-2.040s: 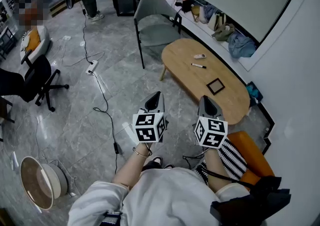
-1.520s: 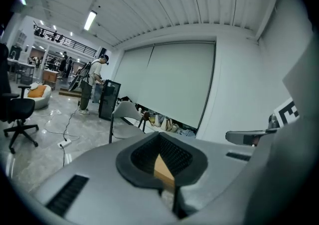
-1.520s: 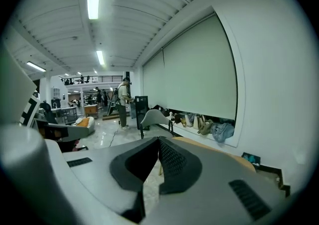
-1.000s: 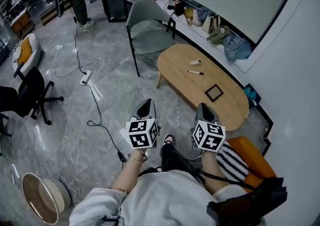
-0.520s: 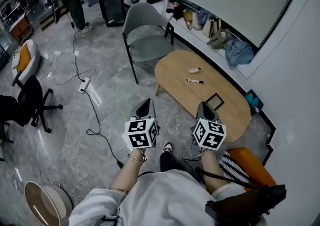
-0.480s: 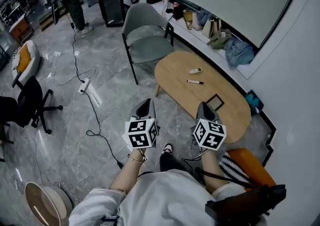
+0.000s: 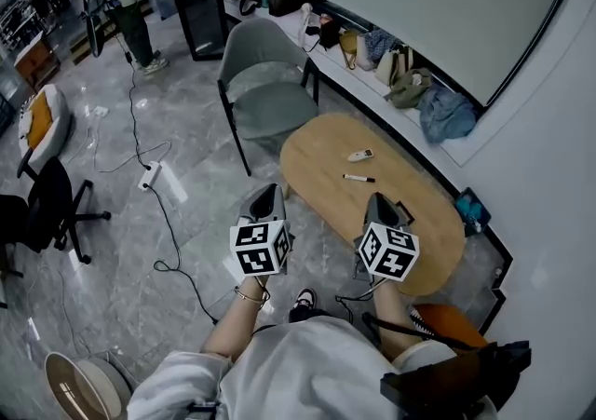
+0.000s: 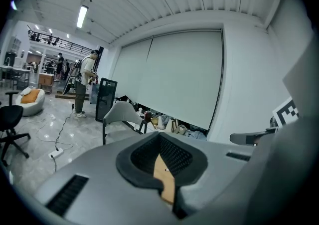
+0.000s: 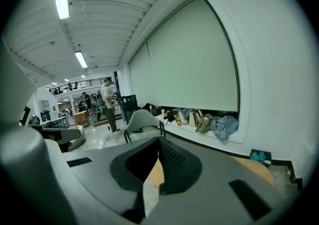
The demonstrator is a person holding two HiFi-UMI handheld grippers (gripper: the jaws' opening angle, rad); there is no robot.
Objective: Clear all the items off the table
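- How far along is the clearing?
- Not begun, I judge: a small pale remote (image 7: 360, 155) and a black marker (image 7: 358, 178) lie near the middle of the oval wooden surface (image 7: 312, 157), just beside each other
- And the tongs?
- The left tongs (image 7: 269, 189) and right tongs (image 7: 377, 197) are both closed and empty, well apart from both items
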